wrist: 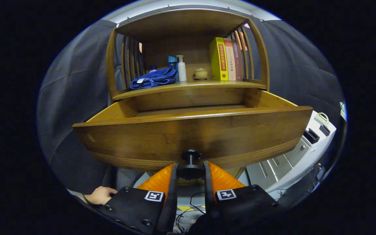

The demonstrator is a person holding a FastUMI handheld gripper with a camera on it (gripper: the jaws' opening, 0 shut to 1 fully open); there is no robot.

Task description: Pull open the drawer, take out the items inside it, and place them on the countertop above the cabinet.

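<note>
Cabinet point(188, 94): wood, slatted sides; countertop point(191, 85) above drawer already carries blue cloth point(153, 80), bottles, small pot, books point(226, 58). Free room approx. centre-front.
Drawer point(191, 130): pulled well out twd gripper; front panel broad, curved. Judged stiff, heavy-ish, slides not lifts. Inside: only a strip of floor visible over front rim; contents can't tell.
Knob point(190, 163): dark, flanged, low on front panel; sole hold point, flange gives purchase.
Gripper point(190, 171): fingers narrowly parted, closed on knob, one each side.
Clearance: white unit point(300, 153) near drawer's right corner; a hand point(100, 195) below left. To reach inside, must clear front rim.
</note>
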